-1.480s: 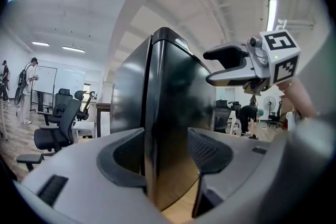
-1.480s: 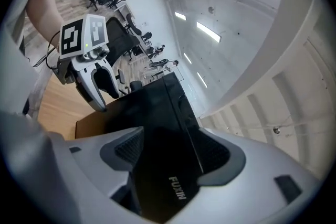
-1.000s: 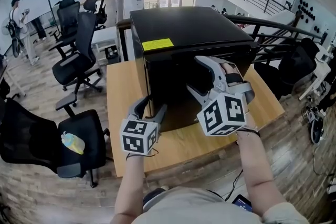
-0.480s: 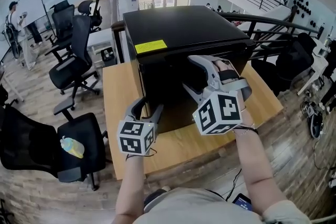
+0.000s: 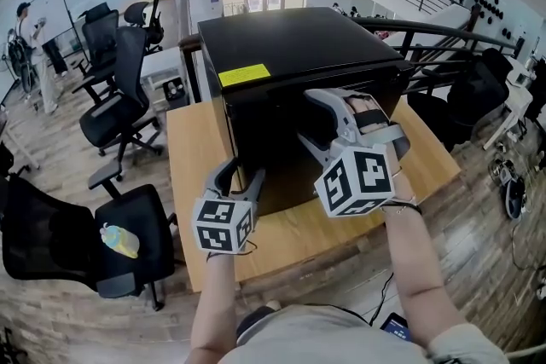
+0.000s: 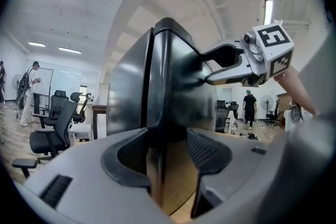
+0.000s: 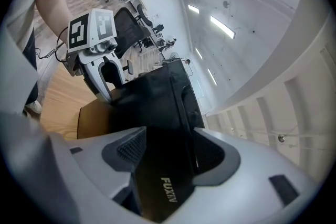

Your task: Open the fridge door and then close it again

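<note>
Left gripper point(image 5: 241, 176) and right gripper point(image 5: 309, 117), jaws closing but unclamped, are set astride the glossy black fridge door point(image 5: 269, 132). Opening is judged pending; clamping and pulling are required.

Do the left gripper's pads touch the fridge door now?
Cannot tell. In the left gripper view the edge of the fridge door stands between the closing jaws of the left gripper, but no contact or gap shows plainly.
</note>
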A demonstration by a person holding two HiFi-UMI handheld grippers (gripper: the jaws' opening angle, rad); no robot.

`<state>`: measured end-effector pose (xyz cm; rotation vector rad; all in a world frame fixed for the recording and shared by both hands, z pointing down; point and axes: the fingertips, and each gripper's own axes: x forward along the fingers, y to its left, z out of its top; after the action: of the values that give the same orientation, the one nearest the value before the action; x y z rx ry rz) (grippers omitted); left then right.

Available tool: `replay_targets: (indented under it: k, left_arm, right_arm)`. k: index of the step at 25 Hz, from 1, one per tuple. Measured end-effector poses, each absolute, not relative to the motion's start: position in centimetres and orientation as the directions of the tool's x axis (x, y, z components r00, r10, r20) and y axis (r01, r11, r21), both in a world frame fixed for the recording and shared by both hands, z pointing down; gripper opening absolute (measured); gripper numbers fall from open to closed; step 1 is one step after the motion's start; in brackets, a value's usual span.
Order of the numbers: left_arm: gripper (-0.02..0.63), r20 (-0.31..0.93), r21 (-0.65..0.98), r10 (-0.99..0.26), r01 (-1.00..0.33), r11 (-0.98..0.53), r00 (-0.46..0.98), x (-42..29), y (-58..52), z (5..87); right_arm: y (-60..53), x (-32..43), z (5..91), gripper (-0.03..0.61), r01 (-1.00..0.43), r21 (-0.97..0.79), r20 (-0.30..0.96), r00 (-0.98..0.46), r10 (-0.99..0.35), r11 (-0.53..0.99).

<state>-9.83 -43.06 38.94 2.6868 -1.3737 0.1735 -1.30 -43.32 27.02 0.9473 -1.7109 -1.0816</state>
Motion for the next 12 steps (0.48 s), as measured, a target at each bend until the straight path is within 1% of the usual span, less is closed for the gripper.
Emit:
replay_targets:
  k: [9,12]
  left_arm:
    - [0.209,0.183,0.037,-0.791,-0.808,-0.588,0.584,-9.7,-42.7,39.0]
    - [0.207,0.191,0.037,-0.788,-0.807,-0.59,0.585,-9.6,-41.8,39.0]
  right_arm:
    - [-43.0,-1.3,27.0,0.272,-0.164,0.933,0.256,-0.319,-0.913,0.319]
    - [-42.4,-1.1,27.0,0.272,-0.157,0.931,0.27,-0.317,-0.909,0.331]
